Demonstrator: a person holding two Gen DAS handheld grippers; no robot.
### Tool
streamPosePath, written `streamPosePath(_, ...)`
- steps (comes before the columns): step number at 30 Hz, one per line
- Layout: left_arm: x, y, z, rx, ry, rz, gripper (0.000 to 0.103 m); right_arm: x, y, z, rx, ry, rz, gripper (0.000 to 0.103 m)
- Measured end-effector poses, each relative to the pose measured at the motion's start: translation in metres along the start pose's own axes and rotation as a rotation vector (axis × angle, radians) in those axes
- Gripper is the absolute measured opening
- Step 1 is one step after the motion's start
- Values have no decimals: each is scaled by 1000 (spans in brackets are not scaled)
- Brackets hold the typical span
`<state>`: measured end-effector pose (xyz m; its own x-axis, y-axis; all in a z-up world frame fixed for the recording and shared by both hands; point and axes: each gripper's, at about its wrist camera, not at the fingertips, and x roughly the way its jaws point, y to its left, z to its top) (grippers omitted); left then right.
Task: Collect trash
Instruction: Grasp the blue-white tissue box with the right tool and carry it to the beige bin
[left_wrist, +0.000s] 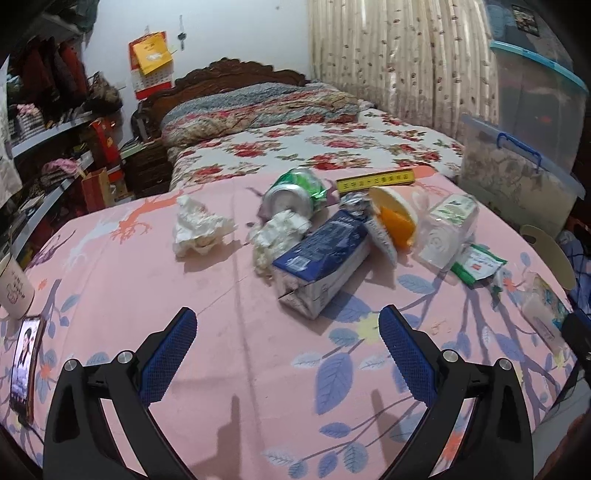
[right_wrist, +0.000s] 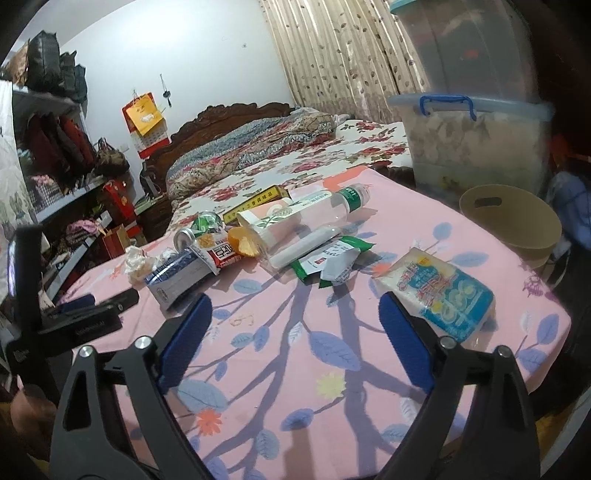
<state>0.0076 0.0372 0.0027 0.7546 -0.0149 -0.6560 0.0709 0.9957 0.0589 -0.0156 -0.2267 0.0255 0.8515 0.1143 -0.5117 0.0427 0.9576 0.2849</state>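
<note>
1. Left wrist view: your left gripper gapes wide, empty, with the milk carton just ahead, its long axis slanting away right.
2. Your right gripper, also wide and empty, sits farther off.

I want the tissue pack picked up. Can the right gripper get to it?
Probably yes. The tissue pack lies flat on the pink cloth, just ahead of the right gripper and off to its right. The jaws are open and empty, with nothing in between.
</note>
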Motion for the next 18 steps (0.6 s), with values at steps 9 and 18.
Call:
streamPosePath(9, 5, -56, 24, 129, 17, -279, 94, 0, -44, 1, -30, -6, -146, 67)
streamPosePath(18, 35, -165, 26, 350, 100, -502, 72, 6, -100, -2, -30, 39, -203, 82)
